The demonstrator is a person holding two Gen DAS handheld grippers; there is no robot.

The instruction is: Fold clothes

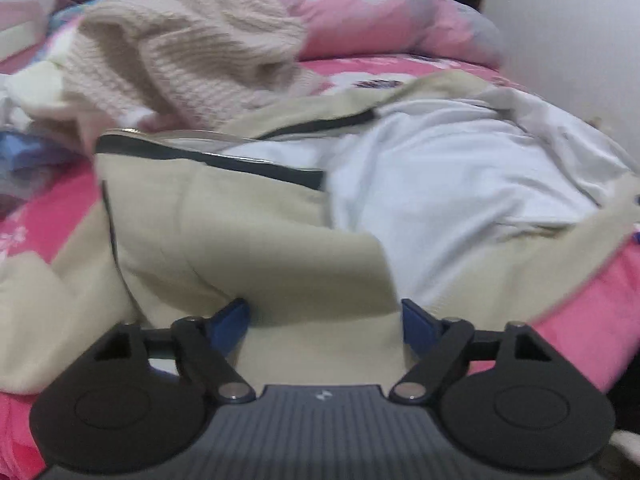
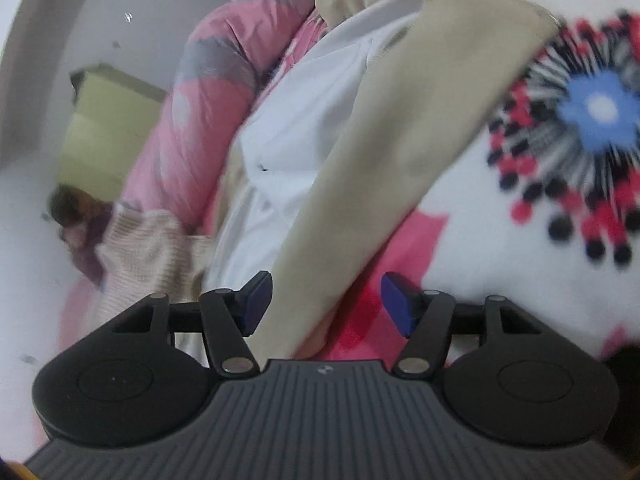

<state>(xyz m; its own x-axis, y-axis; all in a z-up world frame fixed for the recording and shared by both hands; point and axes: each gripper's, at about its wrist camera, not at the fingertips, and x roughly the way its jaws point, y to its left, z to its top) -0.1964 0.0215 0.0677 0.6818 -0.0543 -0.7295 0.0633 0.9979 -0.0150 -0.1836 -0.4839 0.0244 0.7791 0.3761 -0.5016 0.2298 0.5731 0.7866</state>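
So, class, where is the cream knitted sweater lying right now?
In the left wrist view the cream knitted sweater lies bunched at the upper left, on the pink floral bedspread, just beyond the beige jacket and left of the pink quilt.

Pink flowered blanket [image 2: 520,184] spread under everything, rolled pink-and-grey quilt [image 1: 384,8] along the white wall [image 1: 568,40], yellow-green cabinet [image 2: 104,128] beyond.

Nothing readable is showing anywhere; only a small pale emblem, no letters, is sitting on the ribbed grey gripper body [image 1: 322,395] in both wrist views.
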